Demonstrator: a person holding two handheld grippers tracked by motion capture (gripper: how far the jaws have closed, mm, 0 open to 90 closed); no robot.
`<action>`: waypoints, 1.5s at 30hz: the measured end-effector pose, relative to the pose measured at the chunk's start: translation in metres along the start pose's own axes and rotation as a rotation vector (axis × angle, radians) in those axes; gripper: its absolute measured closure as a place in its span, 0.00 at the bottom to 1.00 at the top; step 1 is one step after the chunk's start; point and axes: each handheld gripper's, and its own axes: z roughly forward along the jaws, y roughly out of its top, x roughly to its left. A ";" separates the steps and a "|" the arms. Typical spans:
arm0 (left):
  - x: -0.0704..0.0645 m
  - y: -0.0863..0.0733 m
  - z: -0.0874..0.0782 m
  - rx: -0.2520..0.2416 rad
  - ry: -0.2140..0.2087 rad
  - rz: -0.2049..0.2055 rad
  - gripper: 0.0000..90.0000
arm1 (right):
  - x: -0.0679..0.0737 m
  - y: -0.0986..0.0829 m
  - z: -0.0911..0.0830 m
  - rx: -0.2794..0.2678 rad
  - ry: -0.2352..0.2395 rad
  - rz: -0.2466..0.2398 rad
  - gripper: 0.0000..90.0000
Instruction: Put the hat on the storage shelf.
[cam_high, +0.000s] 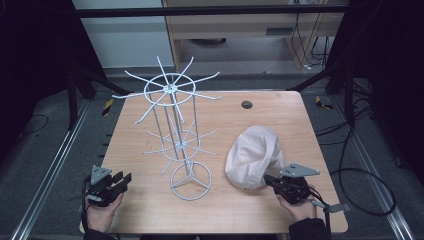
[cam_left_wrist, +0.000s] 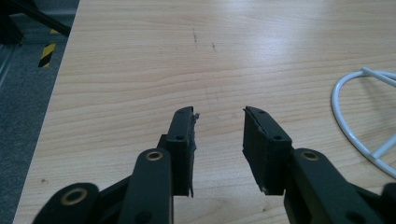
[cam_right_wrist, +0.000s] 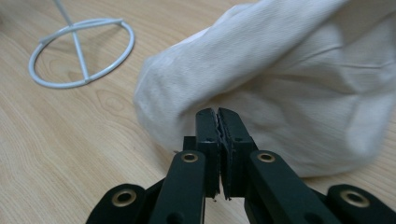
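Right gripper (cam_high: 270, 181) is sitting with jaws pressed together right at the near edge of the cream cloth hat (cam_high: 254, 156), lying on the table (cam_high: 150, 210) right of the white wire rack (cam_high: 175, 125), while left gripper (cam_high: 122, 181) is resting spread apart over bare wood.

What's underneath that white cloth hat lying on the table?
The white cloth hat rests directly on the wooden table, beside the white wire rack. Its domed cloth covers whatever lies beneath or inside. The right gripper, fingers together, sits at its edge.
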 end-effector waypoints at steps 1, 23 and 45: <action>0.000 0.000 0.000 0.004 0.001 0.001 0.73 | -0.002 0.000 -0.003 -0.008 -0.005 0.007 0.97; 0.000 0.001 -0.001 0.012 0.008 -0.014 0.98 | -0.058 0.052 -0.005 -0.187 -0.116 0.097 1.00; 0.002 0.001 -0.001 0.003 0.002 0.001 0.95 | -0.087 0.079 0.075 -0.011 -0.144 0.026 1.00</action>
